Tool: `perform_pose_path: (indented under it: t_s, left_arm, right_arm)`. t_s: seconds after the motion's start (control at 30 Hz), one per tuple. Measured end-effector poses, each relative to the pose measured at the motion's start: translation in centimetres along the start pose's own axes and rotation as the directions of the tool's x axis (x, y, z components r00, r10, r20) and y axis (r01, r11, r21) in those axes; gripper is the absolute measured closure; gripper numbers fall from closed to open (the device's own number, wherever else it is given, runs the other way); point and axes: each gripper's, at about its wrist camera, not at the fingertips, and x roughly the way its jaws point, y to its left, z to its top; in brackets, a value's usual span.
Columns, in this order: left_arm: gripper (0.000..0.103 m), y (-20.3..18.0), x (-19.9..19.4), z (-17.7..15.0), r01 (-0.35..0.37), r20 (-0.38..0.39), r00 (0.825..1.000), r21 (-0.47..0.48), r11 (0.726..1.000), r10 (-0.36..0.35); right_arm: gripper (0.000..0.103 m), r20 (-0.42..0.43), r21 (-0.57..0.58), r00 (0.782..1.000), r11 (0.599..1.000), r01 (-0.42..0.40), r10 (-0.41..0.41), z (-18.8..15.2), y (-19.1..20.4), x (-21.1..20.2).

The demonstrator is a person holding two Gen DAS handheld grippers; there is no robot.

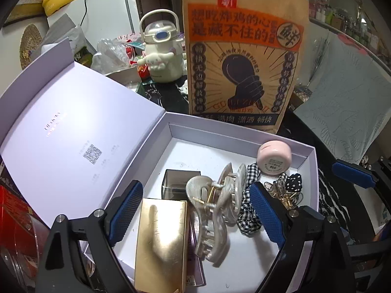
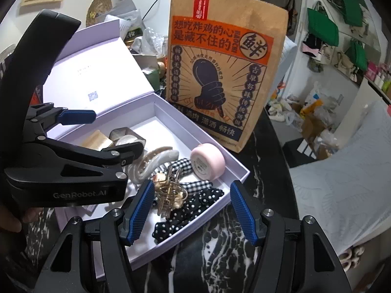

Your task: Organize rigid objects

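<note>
My left tongs (image 1: 198,210) stand spread wide over the open pale lilac cardboard box (image 1: 244,134), pinching nothing; between their blue pads lie a flat gold rectangular case (image 1: 161,241) and a large pearly white plastic claw clip (image 1: 215,219), neither one touched. My right tongs (image 2: 193,210) are also spread and empty, hanging over the near corner of the box, where a small gold wire hair clip (image 2: 168,193) and a black fabric scrunchie with white dots (image 2: 188,210) sit between the pads without contact. Further in, a round pale pink jar (image 1: 275,158) lies on its side against the far wall of the box, beside a black-and-white gingham scrunchie (image 1: 249,210). A small smoky clear square box (image 1: 179,183) sits behind the gold case. The box's hinged lid (image 1: 68,134) stands open to the left. Just behind the box, a tall brown paper bag with orange and dark blue print (image 1: 244,53) stands upright on the black marble-patterned bench (image 2: 220,244).
</note>
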Motion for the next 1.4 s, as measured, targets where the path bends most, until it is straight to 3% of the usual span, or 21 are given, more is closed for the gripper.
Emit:
perform_pose_path:
  t_s: [0.23, 0.57, 1.07, 1.4]
  left_arm:
    - [0.013, 0.3, -1.6, -0.4, 0.007, 0.006, 1.000, -0.015, 1.000, -0.007]
    - [0.013, 0.9, -5.9, -1.0, -0.037, 0.067, 0.997, -0.021, 0.999, 0.038]
    - [0.013, 1.1, -14.5, -2.7, -0.045, 0.194, 0.980, -0.046, 0.998, 0.053]
    - [0.013, 1.0, -19.2, -4.7, -0.022, 0.253, 0.967, -0.062, 0.998, 0.037]
  right_arm:
    - [0.038, 0.024, 0.013, 1.000, 1.000, -0.004, 0.004, -0.2, -0.1, -1.4]
    - [0.038, 0.052, 0.018, 0.998, 1.000, 0.021, -0.022, -0.4, 0.5, -3.9]
    - [0.016, 0.184, 0.010, 0.981, 0.999, 0.053, -0.054, -1.1, 1.8, -11.8]
    - [0.008, 0.259, 0.022, 0.963, 0.998, 0.066, -0.070, -2.4, 2.1, -16.0]
